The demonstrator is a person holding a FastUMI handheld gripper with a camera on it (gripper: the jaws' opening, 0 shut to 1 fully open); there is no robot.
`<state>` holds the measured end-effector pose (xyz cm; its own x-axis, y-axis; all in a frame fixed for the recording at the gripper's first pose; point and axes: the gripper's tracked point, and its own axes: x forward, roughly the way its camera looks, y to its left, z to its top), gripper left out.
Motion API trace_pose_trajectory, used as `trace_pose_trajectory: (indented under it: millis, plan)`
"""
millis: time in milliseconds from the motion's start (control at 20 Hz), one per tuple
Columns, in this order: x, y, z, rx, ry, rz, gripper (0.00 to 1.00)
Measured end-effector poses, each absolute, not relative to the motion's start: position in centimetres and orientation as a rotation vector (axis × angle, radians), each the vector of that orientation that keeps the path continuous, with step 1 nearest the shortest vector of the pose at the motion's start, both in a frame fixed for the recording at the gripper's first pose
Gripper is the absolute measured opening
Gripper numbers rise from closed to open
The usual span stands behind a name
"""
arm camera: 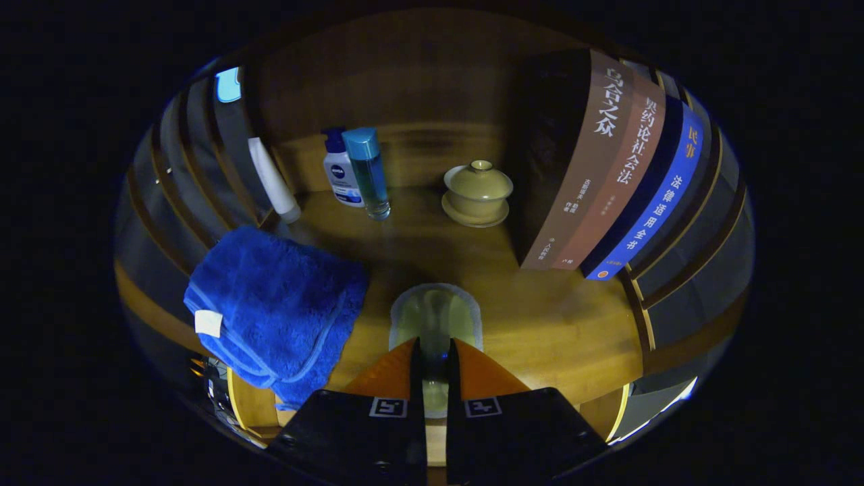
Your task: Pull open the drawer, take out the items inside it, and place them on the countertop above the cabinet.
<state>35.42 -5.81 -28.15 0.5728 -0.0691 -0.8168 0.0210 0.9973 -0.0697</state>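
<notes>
A: Why does the gripper (435, 351) carry that pale cup (435, 317) so low over the wooden countertop (553, 324)?

B: It looks like a set-down. The cup is one of the drawer's items, and the counter is where the task wants it. The two fingers sit close together, pinching the cup's near rim between them, so the cup hangs just ahead of the tips.

A: And the blue towel (277, 304)?

B: It lies folded on the counter beside the fingers, draping over the front edge; it looks like another item already unloaded, though that is a guess.

A: What stands beyond the cup?

B: A lidded tea bowl (477, 192) on its saucer, well apart. Two bottles (356, 172) stand together near the back, with a white tube (273, 179) leaning at the slatted side. A row of books (607, 169) stands upright on the other side.

A: So there is room?

B: The bare wood under the cup seems free enough.
</notes>
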Motion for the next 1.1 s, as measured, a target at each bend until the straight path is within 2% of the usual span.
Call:
trace_pose_trajectory:
  millis: [100,200,300,550,800,1100]
  plan:
    - [35.8,-6.3,-28.3,-0.068,0.962,-0.069,0.16]
    - [36.0,-6.5,-28.6,-0.057,0.966,-0.073,0.21]
    - [35.7,-6.6,-28.4,-0.029,0.957,-0.076,0.31]
    - [35.1,-7.4,-26.9,0.01,0.848,-0.086,0.98]
    - [33.7,-7.5,-23.4,0.021,0.659,-0.035,0.98]
    - [28.7,-6.3,-15.5,0.072,0.361,0.047,0.99]
